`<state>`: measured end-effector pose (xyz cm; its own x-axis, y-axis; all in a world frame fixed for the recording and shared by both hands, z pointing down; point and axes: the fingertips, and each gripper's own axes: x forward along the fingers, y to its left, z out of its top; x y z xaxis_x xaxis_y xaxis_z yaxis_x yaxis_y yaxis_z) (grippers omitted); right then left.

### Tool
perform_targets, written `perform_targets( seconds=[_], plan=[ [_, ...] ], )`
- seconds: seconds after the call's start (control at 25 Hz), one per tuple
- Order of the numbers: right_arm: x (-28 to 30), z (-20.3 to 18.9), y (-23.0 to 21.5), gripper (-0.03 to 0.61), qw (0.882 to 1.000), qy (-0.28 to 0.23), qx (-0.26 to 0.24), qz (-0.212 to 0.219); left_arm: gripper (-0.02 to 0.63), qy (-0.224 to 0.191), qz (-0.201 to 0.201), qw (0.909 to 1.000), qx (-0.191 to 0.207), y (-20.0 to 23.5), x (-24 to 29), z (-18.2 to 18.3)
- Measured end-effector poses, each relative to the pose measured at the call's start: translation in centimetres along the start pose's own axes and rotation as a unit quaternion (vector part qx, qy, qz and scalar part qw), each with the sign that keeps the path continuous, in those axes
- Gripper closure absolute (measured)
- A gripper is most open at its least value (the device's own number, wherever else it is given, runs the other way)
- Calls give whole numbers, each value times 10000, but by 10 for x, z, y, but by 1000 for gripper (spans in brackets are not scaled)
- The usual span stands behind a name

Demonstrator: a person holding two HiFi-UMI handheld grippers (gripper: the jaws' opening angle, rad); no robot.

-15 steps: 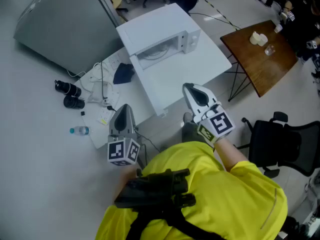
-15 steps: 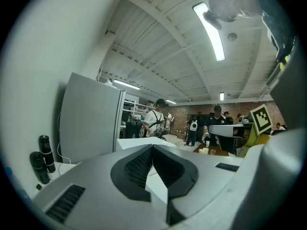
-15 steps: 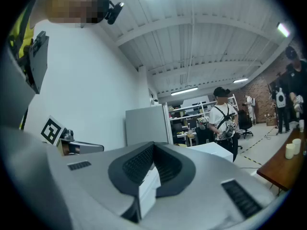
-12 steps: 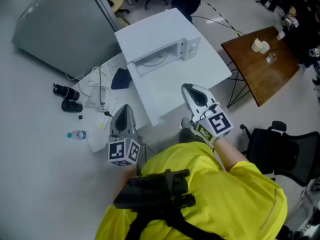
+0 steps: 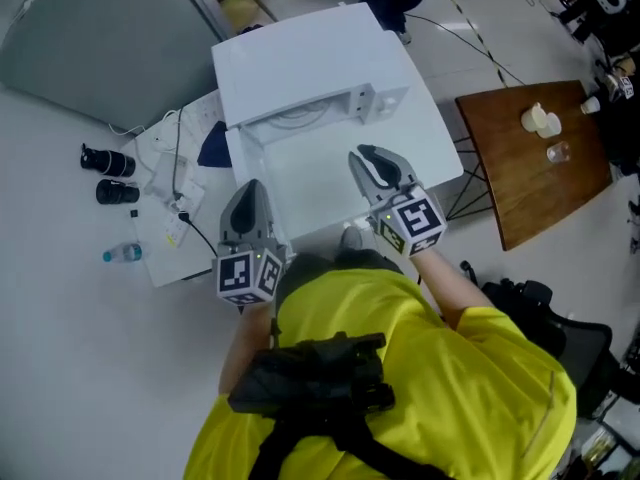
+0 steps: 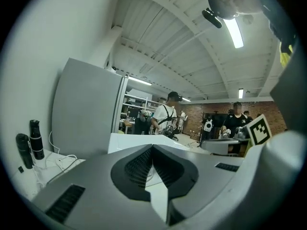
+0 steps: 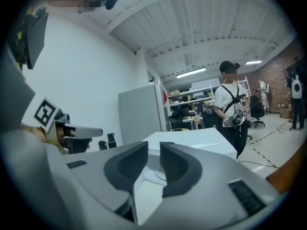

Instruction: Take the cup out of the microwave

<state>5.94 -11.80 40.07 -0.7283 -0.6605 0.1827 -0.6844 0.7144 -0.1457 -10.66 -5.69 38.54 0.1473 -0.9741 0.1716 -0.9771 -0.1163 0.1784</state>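
**A:** Both the left gripper [image 5: 249, 190] and the right gripper [image 5: 368, 158] have come forward with the person [image 5: 400, 388] since the earlier frame. They were short of the counter [image 5: 320, 183] then, and now they reach it. How do the fingers stand?

**B:** The left fingers [image 6: 136, 169] are together, tips touching, with nothing between them. The right fingers [image 7: 125, 166] stand a narrow slit apart and are also empty.

**A:** And further out?

**B:** The left gripper hangs at the counter's near left corner. The right one is over its near part, aimed at the microwave [image 5: 300, 58] at the far end.

**A:** Where is the cup?

**B:** I can't make it out. I judge it sits inside the microwave. From above only a strip of its front shows, with a pale round plate [image 5: 300, 118] behind it. I can't tell whether the door is shut or open.

**A:** So which step is this?

**B:** The approach, I'd say. Neither gripper touches anything yet.

**A:** What does the next move call for?

**B:** Closing the rest of the way to the microwave's front and dealing with the door if it proves shut. The right fingers must then spread wide enough for a cup before going in.
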Motion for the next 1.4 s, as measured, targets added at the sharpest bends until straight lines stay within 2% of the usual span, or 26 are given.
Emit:
perform_targets(
  seconds=[0.2, 0.24, 0.36, 0.48, 0.56, 0.72, 0.96, 1.04, 1.08, 1.16, 1.28, 1.4],
  plan=[
    [83, -96, -35, 247, 9981, 584, -102, -158, 614, 219, 119, 9997, -45, 1, 21, -22],
    [105, -112, -42, 216, 9975, 646, -147, -240, 614, 260, 140, 9996, -30, 1, 23, -26],
    [166, -153, -62, 137, 9956, 761, -217, -500, 614, 370, 250, 9990, -47, 4, 31, -38],
    [211, -172, -93, 130, 9921, 786, -9, -981, 614, 422, 298, 9985, -170, 7, 43, -46],
    [235, -180, -107, 86, 9888, 834, 45, -1233, 614, 406, 243, 9986, -234, 7, 48, -48],
    [267, -204, -128, 86, 9795, 1019, 137, -1734, 614, 514, 89, 9982, -310, 1, 54, -56],
    [292, -218, -144, 87, 9710, 1107, 47, -2117, 614, 638, 137, 9975, -282, 5, 59, -64],
    [297, -221, -150, 115, 9692, 1118, -29, -2196, 614, 639, 138, 9975, -253, 4, 60, -64],
    [301, -222, -151, 124, 9688, 1131, -63, -2205, 614, 639, 141, 9976, -245, 4, 61, -64],
    [305, -224, -152, 222, 9682, 1158, -88, -2214, 614, 640, 149, 9976, -215, 5, 63, -64],
    [305, -223, -148, 227, 9709, 1155, -161, -2092, 614, 627, 132, 9978, -170, 4, 63, -64],
    [292, -214, -132, 229, 9791, 991, -394, -1732, 614, 586, 147, 9980, -163, 5, 63, -64]
  ],
)
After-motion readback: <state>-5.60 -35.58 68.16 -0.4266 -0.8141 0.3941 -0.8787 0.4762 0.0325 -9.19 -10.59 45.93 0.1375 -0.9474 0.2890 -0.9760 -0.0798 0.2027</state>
